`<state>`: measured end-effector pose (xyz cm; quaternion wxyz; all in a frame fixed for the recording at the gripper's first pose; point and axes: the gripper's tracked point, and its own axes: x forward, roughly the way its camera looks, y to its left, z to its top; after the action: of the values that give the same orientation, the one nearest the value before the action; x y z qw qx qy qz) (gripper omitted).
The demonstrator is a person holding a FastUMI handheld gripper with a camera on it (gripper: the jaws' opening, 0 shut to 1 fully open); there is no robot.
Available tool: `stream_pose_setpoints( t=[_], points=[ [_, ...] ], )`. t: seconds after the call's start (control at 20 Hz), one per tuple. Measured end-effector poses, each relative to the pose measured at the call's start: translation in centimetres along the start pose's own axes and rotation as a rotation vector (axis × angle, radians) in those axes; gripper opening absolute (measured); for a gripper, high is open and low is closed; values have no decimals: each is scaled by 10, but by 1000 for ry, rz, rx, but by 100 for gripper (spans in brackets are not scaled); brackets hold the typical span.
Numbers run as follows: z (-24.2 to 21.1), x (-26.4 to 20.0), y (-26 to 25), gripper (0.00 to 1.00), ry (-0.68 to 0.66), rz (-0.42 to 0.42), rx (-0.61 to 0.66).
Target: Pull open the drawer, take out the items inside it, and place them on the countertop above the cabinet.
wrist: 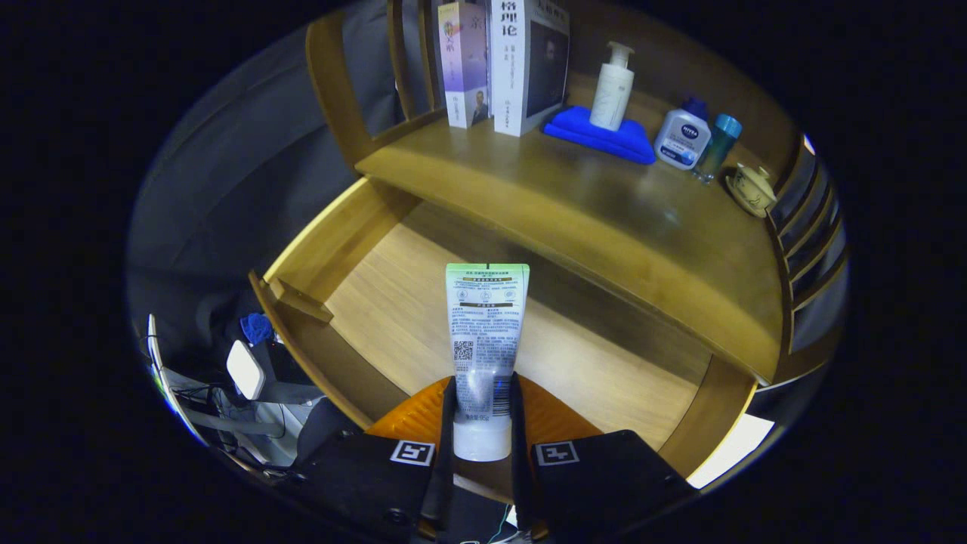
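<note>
A white tube with a green end (486,332) stands upright between my fingers, its cap end down. My gripper (483,412) is shut on the tube's lower part, both fingers pressing its sides. It hangs over the pulled-open wooden drawer (378,302), whose floor lies bare beneath it. Beyond the drawer lies the wooden countertop (604,219) of the cabinet.
At the back of the countertop stand two books (502,64), a white pump bottle (613,87) on a folded blue cloth (600,136), a blue-capped white bottle (684,136), a teal-capped bottle (718,143) and a small lidded cup (750,189). Slatted wooden rails border the sides.
</note>
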<state>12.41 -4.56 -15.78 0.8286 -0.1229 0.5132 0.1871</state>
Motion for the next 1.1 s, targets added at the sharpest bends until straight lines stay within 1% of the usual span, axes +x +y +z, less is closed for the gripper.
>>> stream_pose_setpoints(
  t=[0.15, 0.25, 0.5, 0.6, 0.85, 0.95, 1.1],
  points=[
    [14, -22, -3, 34, -42, 13, 15],
    [26, -35, -10, 34, -74, 8, 35],
    [60, -48, -40, 34, -128, 3, 132],
    [76, -45, -57, 34, -145, -6, 185],
    [111, -22, -103, 34, -170, -13, 387],
    [120, -9, -122, 34, -169, -23, 466],
    [125, 9, -137, 34, -160, -55, 532]
  ],
)
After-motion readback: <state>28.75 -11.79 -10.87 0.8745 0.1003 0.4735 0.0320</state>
